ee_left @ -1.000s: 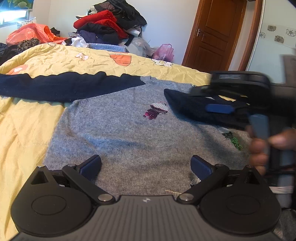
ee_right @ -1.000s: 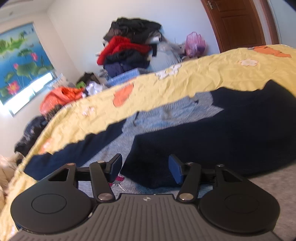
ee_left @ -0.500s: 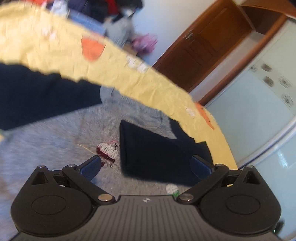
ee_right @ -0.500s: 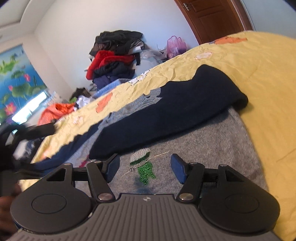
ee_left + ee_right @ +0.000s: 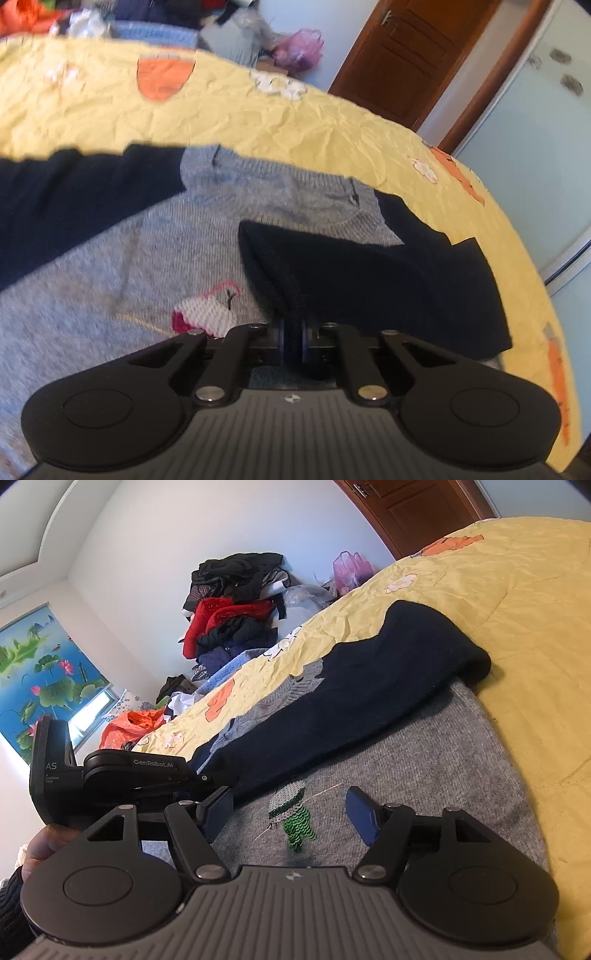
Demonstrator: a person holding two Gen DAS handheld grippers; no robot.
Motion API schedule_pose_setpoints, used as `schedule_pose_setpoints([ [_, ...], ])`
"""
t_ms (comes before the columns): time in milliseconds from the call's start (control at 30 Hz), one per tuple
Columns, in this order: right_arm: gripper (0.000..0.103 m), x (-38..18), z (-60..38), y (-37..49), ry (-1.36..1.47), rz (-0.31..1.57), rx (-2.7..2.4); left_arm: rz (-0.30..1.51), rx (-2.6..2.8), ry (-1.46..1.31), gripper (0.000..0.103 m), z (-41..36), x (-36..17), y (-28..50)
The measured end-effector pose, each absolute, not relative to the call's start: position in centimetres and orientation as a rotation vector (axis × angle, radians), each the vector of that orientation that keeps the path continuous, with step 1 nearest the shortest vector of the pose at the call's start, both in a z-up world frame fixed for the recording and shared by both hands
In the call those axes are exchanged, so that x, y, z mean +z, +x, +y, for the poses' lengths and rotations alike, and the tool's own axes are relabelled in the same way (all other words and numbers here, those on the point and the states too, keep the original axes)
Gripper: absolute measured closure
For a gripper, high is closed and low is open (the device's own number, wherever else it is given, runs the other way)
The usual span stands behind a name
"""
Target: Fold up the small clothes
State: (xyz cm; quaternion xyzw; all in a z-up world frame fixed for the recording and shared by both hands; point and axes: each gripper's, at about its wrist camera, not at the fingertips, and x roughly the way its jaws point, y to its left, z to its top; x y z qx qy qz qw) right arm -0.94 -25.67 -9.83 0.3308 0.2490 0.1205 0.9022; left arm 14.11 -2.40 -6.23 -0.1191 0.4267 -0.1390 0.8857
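A small grey knit sweater with navy sleeves lies flat on the yellow bedspread. Its right navy sleeve is folded across the grey front. My left gripper is shut on the near edge of that sleeve, beside a pink and white sequin figure. In the right wrist view the same sleeve runs across the sweater. My right gripper is open and empty, low over a green sequin figure. The left gripper's body shows at its left.
A pile of clothes is stacked by the far wall, with an orange bag and a pink bag near it. A brown wooden door stands past the bed. The sweater's left navy sleeve lies stretched out leftwards.
My left gripper has swung right to the folded navy sleeve and closed on its edge. My right gripper let go of the sleeve and drew back, open, over the grey front.
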Motion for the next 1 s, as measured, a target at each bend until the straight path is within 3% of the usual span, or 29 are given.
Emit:
schedule_pose_setpoints([
  [400, 0.032, -9.8, -25.7, -0.9, 0.684, 0.515, 0.250, 0.692, -0.181, -0.037, 0.096, -0.5, -3.7, 11.6],
  [733, 0.032, -9.8, -25.6, -0.8, 0.679, 0.514, 0.247, 0.757, -0.090, -0.108, 0.096, 4.2, -6.6, 11.7],
  [1000, 0.032, -9.6, -25.3, -0.8, 0.658, 0.519, 0.235, 0.685, -0.109, -0.188, 0.095, 5.3, -8.1, 10.8],
])
